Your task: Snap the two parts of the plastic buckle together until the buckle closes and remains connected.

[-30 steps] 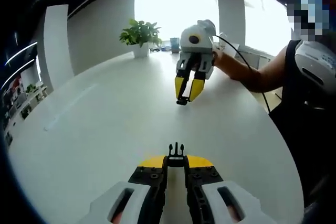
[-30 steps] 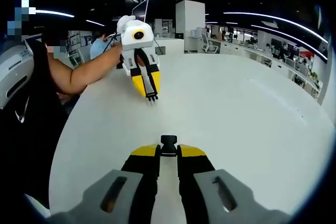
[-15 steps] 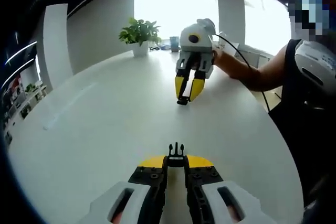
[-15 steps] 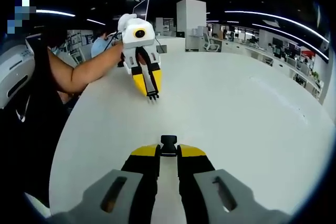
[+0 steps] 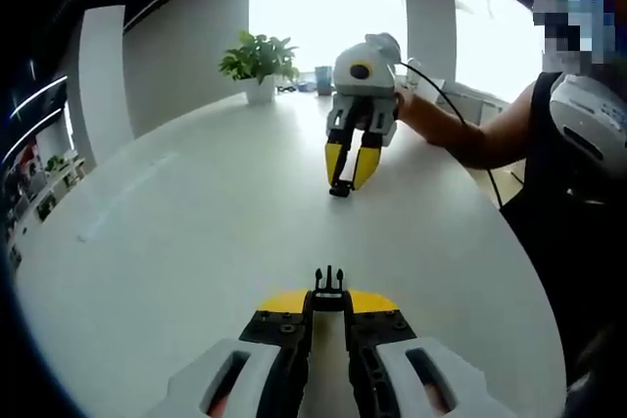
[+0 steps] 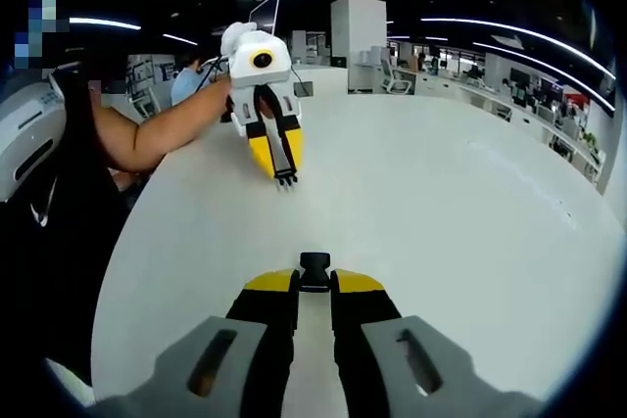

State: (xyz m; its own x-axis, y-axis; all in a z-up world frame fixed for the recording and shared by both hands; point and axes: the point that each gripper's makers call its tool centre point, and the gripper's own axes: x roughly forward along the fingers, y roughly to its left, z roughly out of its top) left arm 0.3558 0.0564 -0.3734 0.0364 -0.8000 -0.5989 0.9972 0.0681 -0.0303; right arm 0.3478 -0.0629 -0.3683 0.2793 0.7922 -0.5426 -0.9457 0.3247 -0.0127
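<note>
While both halves hang above the wide white counter (image 5: 176, 232), very little changes from a moment ago. My left tongs (image 5: 329, 302) stay clamped on the black pronged plastic buckle piece (image 5: 329, 286). My right tongs (image 6: 314, 283) stay clamped on the black plastic socket piece (image 6: 314, 269). In the left gripper view the right tongs drift just a bit. I think the two pieces are still well apart and not yet snapped together.
</note>
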